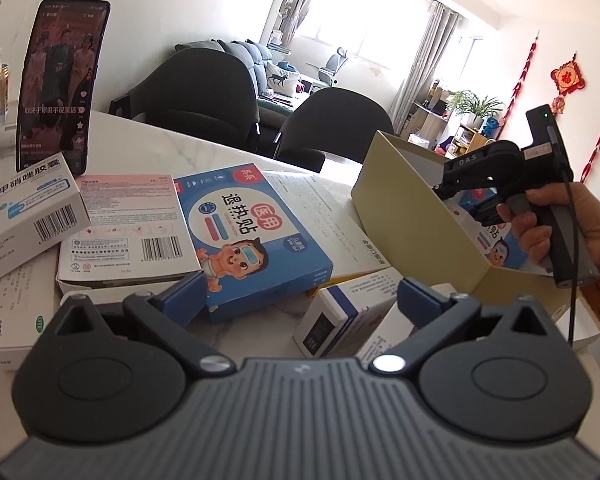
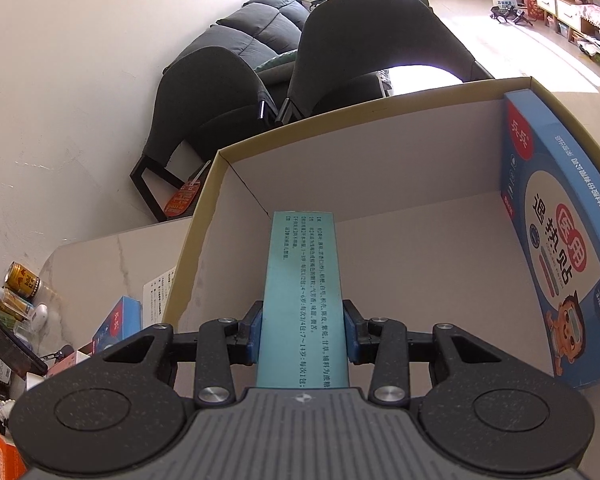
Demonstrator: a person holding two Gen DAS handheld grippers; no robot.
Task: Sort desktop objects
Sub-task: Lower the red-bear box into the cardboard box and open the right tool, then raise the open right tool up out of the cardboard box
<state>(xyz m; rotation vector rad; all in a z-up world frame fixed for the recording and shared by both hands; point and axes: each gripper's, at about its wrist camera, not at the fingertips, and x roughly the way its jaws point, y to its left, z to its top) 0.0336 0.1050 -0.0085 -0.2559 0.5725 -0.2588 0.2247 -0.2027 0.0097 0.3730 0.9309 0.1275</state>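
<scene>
Placing step under way: right gripper (image 2: pixel 303 338) clamping slim teal printed carton (image 2: pixel 302 292), holding it inside open beige cardboard box (image 2: pixel 380 152), beside upright blue fever-patch box (image 2: pixel 560 248). Left gripper (image 1: pixel 300 300) hovering wide, empty, over medicine boxes on marble tabletop (image 1: pixel 204 148). Next, likely: lower carton to floor, release.

teal box (image 2: pixel 302 300): near end hidden | phone (image 1: pixel 56 88): text unreadable

Right gripper (image 2: pixel 303 334) clamping teal box (image 2: pixel 302 300) inside cardboard box (image 2: pixel 220 184), blue carton (image 2: pixel 560 248) leaning against its right wall.
</scene>
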